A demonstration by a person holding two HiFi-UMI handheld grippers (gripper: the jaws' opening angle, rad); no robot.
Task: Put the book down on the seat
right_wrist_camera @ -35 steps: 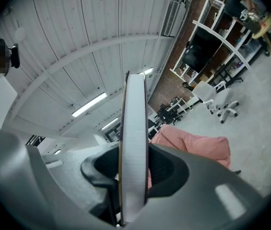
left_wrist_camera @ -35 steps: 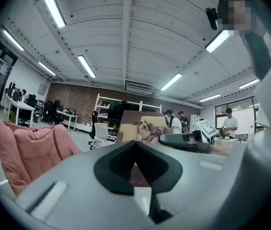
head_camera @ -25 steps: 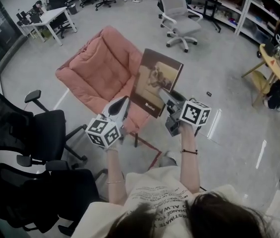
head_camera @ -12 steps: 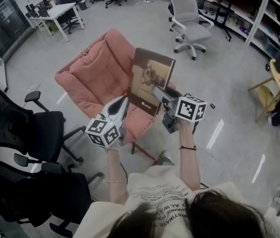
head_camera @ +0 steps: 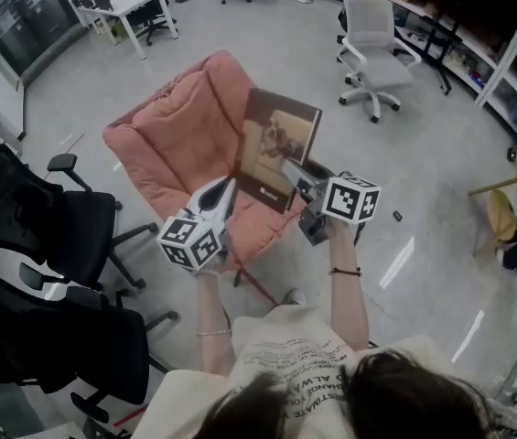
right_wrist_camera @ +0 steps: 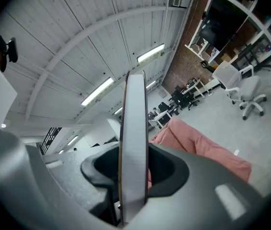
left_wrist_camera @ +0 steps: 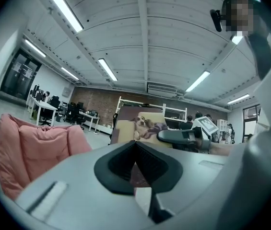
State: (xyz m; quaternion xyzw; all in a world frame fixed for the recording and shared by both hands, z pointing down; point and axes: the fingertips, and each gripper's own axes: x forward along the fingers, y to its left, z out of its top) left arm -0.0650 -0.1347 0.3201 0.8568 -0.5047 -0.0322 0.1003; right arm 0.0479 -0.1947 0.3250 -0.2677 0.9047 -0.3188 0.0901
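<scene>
The right gripper (head_camera: 293, 174) was clamped on one book (head_camera: 281, 144), its two jaws pressed against the front and back covers near the lower right edge. In the right gripper view the book stood edge-on between the jaws as a pale upright strip. The left gripper (head_camera: 224, 188) had its two jaws together with nothing between them, and its tip was just beside the book's lower left corner; whether they touched I could not tell. Each gripper carried one marker cube, two in all: the left cube (head_camera: 189, 240) and the right cube (head_camera: 351, 198).

The book was held upright in the air, its brown cover with a dog picture turned toward the left gripper. It hung above the front right part of the one pink armchair (head_camera: 171, 131) and was not resting on the seat.

Around the armchair, on the grey floor (head_camera: 423, 154), stood two black office chairs at the left, one (head_camera: 66, 231) nearer the armchair and one (head_camera: 66, 346) nearer the person, and one pale grey office chair (head_camera: 372, 39) at the upper right. One white table (head_camera: 134, 3) stood far off at the upper left.
</scene>
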